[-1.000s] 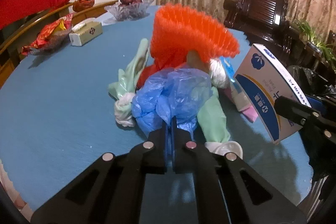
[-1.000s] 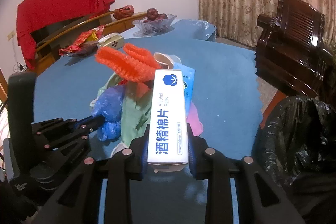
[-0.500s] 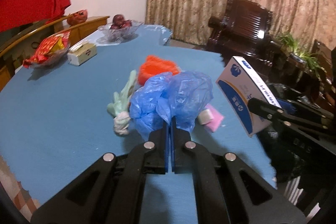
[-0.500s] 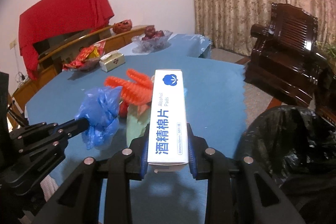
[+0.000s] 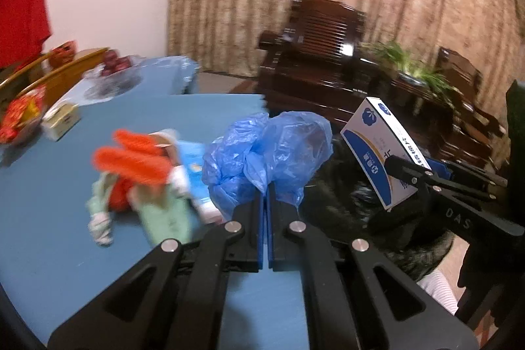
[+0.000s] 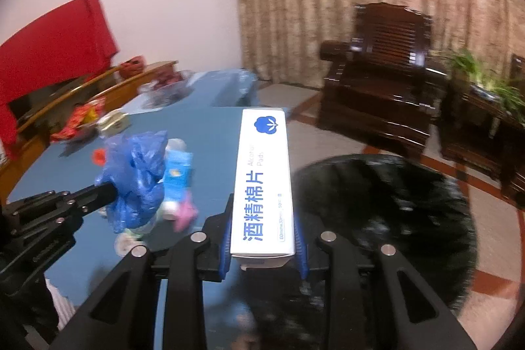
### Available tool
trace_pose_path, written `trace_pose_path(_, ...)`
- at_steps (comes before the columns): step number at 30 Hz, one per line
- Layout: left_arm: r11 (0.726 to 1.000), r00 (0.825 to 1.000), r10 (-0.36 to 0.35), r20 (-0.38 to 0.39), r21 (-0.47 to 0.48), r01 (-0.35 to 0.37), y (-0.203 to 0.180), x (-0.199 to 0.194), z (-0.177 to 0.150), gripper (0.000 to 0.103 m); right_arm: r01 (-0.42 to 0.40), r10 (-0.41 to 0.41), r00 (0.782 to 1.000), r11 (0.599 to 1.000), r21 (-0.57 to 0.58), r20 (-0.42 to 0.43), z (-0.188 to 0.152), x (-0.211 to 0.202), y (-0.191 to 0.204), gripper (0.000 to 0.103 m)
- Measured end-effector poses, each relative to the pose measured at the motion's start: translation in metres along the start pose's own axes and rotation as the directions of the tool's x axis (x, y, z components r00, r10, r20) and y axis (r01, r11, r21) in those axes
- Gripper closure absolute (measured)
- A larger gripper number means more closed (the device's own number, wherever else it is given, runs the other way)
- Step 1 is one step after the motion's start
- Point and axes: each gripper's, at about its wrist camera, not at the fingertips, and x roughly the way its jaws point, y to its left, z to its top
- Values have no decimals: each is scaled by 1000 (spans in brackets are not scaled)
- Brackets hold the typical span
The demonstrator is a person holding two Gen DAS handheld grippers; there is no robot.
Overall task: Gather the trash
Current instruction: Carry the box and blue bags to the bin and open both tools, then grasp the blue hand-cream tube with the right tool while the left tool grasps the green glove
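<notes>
Beige curtains and a dark carved wooden armchair (image 6: 380,68) fill the background, and the round counter with the blue cloth (image 5: 98,251) runs under both views.

My left tongs (image 5: 265,199) are clamped tight on a crumpled blue plastic bag (image 5: 269,153), which hangs in the air past the counter's edge. My right tongs (image 6: 264,235) are squeezing a long white-and-blue alcohol pad box (image 6: 262,179) by its near end, so it sticks out forward like a plank. Below and to the right sits the black bin bag (image 6: 387,212), mouth open, on the floor beside the counter.

So I reckon this step is the carry-over and drop. Best bet: get each item properly above the dark opening before letting go, box first since it's stiff and could bounce off the rim if tipped in at an angle. That plastic bag is light and clingy, so I'd lower it well in before releasing.

More stuff is waiting on the counter: orange foam netting (image 5: 131,159), pale green cloth (image 5: 164,212), a small light-blue packet (image 6: 177,169).
</notes>
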Motion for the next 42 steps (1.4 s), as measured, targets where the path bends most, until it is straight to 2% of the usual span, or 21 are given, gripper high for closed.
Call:
trace_pose_path(6,993,995,-95,-27,64,96,-46,30,8,102,106,-106,994,992,63,-10,-4,-4,-52,73)
trace_pose_path(12,975,980,-187,-67,107,193,-94,70,17,101,182,-180,983,978,104,-34,-11,1,-88,72)
trace_pose_path(13,974,978,-194,-71,109,201,-97,74,18,98,194,-191,981,975,111,-39,-12,2,-93,72)
trace_pose_path(14,970,975,-210,-76,109,218,-102,79,20,88,206,-202,978,972,116,-44,-13,2,-98,70)
trace_pose_path(15,967,972,-221,-81,109,229,-105,82,22,79,218,-214,976,969,117,-43,-14,2,-102,60)
trace_pose_path(16,967,972,-223,-77,110,231,-108,85,23,58,234,-231,972,965,116,-41,-14,1,-104,53)
trace_pose_path(17,967,972,-224,-69,108,231,-109,85,23,49,247,-244,969,962,115,-39,-16,-1,-105,42)
trace_pose_path(19,966,971,-229,-67,106,235,-108,86,25,45,263,-261,965,958,118,-32,-18,-6,-107,32)
trace_pose_path(21,971,976,-211,-62,106,216,-104,82,24,35,281,-280,960,952,120,-22,-20,-10,-108,11)
trace_pose_path(25,984,988,-152,-37,93,155,-80,65,19,14,283,-284,959,951,126,-7,-19,-13,-106,6)
trace_pose_path(26,987,990,-134,-33,90,136,-74,61,18,13,277,-279,960,952,129,-10,-18,-13,-104,6)
trace_pose_path(34,1000,999,16,-37,-6,-17,5,23,1,10,190,-191,982,976,101,-6,-12,0,-62,6)
trace_pose_path(42,980,983,179,-29,-80,-181,73,-15,-20,10,50,-50,999,999,0,1,-8,22,14,6)
